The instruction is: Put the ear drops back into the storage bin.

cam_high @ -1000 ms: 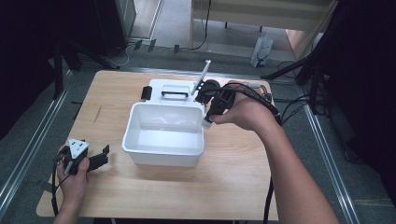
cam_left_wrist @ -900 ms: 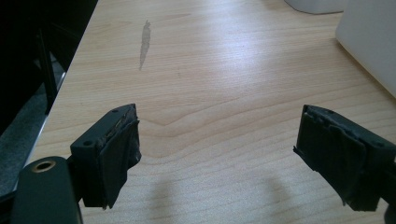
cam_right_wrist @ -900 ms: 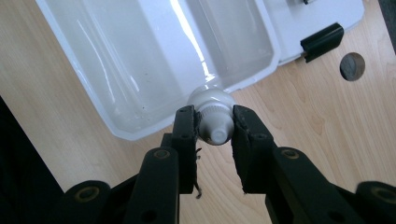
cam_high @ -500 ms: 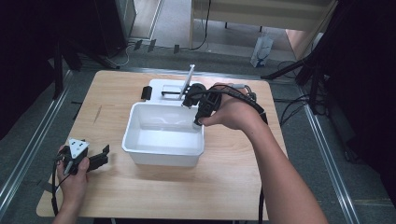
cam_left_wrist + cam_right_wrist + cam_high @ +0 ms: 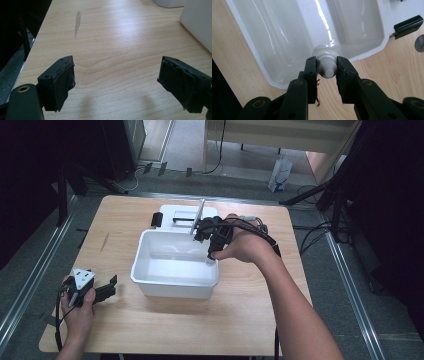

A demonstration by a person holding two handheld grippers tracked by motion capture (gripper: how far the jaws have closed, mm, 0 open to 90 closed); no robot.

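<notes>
A white tube [image 5: 200, 214] is clamped in my right gripper [image 5: 210, 256], which is shut on it near its cap. In the right gripper view the tube's cap [image 5: 326, 66] sits between the jaws of my right gripper [image 5: 326, 72], above the rim of an open white plastic bin [image 5: 249, 42]. The bin [image 5: 172, 287] stands mid-table, and the gripper hovers over its right rim with the tube's flat tail slanting up behind it. My left gripper [image 5: 100, 291] rests open at the table's front left, with only bare wood between the jaws in the left gripper view [image 5: 115, 82].
The bin's white lid [image 5: 182, 212] lies flat behind it, with a black latch [image 5: 157, 219] at its left end, also seen as the latch [image 5: 408, 26]. The bin's wall [image 5: 197, 22] stands ahead and right of my left gripper. Cables trail off the right table edge.
My right gripper has carried the tube leftward and toward me, from beside the lid to above the bin's right rim. The left gripper has stayed put.
</notes>
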